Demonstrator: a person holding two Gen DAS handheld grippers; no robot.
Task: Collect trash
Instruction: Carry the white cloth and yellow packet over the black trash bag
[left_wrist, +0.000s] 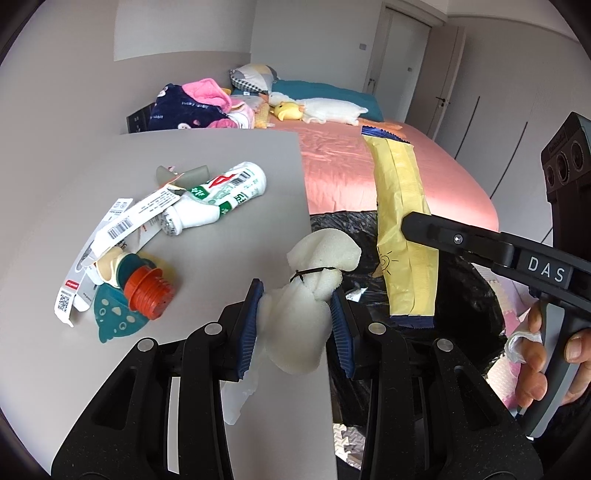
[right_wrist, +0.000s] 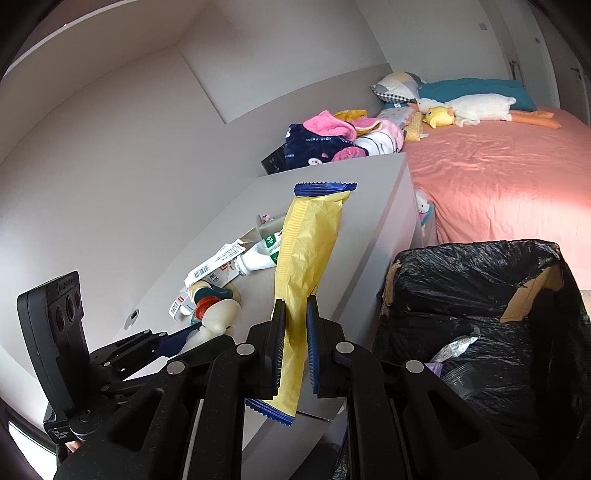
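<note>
My left gripper (left_wrist: 297, 295) is shut on a white foam wad (left_wrist: 314, 273) tied with a black string, held over the grey table's (left_wrist: 229, 166) right edge. My right gripper (right_wrist: 295, 310) is shut on a long yellow wrapper (right_wrist: 306, 251) with blue serrated ends; the same yellow wrapper (left_wrist: 402, 229) hangs upright in the left wrist view, pinched by the black right gripper (left_wrist: 406, 225). A bin lined with a black bag (right_wrist: 480, 295) stands open just right of the table. On the table lie a white bottle (left_wrist: 218, 199), cardboard packaging (left_wrist: 125, 225) and an orange cap (left_wrist: 147, 295).
A bed with a pink sheet (right_wrist: 498, 177) lies beyond the table and bin, with plush toys (right_wrist: 469, 107), pillows and a heap of clothes (right_wrist: 332, 144). A person's hand (left_wrist: 543, 354) grips the right gripper's handle. The left gripper's body (right_wrist: 55, 332) shows at the lower left.
</note>
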